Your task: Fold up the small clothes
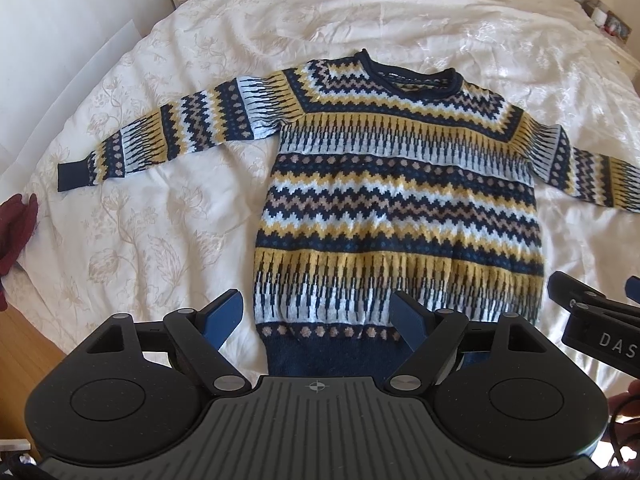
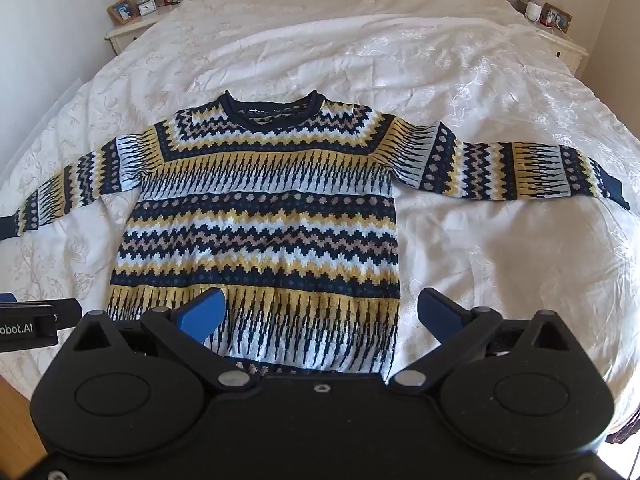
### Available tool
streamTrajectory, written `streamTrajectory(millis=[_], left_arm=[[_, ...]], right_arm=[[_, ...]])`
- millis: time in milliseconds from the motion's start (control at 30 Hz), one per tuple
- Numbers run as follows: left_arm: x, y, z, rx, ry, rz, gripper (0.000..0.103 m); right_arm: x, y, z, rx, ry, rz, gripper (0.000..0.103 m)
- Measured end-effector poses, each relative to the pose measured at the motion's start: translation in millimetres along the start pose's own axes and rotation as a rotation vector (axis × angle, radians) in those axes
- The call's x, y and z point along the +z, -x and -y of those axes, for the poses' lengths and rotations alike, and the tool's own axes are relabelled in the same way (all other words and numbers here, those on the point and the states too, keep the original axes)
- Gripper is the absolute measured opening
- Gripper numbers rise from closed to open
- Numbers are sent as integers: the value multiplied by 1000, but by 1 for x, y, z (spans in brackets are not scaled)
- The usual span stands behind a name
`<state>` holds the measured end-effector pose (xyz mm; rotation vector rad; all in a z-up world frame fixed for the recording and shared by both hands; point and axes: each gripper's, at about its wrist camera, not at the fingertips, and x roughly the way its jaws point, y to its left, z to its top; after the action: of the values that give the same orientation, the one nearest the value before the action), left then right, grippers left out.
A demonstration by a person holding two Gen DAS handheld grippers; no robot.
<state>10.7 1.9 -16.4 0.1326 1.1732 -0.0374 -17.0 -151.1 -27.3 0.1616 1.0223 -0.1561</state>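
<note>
A small knitted sweater (image 1: 400,184) (image 2: 264,216) in navy, yellow, white and tan zigzag bands lies flat on a white bedspread (image 1: 160,232), front up, both sleeves spread sideways, neck toward the headboard. My left gripper (image 1: 318,316) hangs open over the hem's left part, blue fingertips (image 1: 224,316) spread wide and holding nothing. Open too, my right gripper (image 2: 320,312) hovers over the hem's right part, one blue fingertip (image 2: 202,314) above the knit, the other over bare bedspread. Each gripper shows at the edge of the other's view.
A dark red cloth (image 1: 16,236) lies at the bed's left edge. Bedside tables (image 2: 128,28) with lamps, frames and bottles stand at both sides of the headboard. Wooden floor (image 1: 24,352) shows at the lower left. Bare bedspread (image 2: 500,260) stretches right of the sweater.
</note>
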Motion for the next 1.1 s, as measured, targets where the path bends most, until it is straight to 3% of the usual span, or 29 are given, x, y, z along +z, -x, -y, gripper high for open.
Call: streamTrajectory(millis=[1100], left_arm=[[0, -5, -8, -2, 39, -18, 80]], right_arm=[[-2, 2, -7, 22, 3, 15, 101]])
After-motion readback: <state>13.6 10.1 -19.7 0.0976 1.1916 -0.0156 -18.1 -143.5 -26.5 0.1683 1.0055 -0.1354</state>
